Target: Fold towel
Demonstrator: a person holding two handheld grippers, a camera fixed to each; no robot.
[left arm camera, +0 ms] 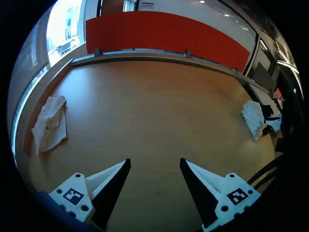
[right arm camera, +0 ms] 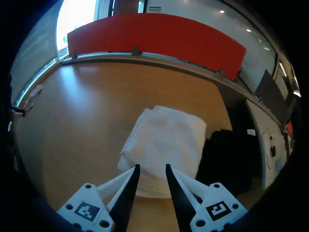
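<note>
Left gripper wide open, empty; right gripper narrowly parted over centre-frame folded towels, so it may snag several layers.

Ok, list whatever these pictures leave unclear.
- Right gripper view: folded towel, near edge hidden behind the right gripper; whether it pinches the cloth cannot be told.
- Left gripper view: crumpled towel, small and warped, far left; its folds unreadable.
- Right gripper view: dark shapes right of that folded towel, too dim to identify.
</note>
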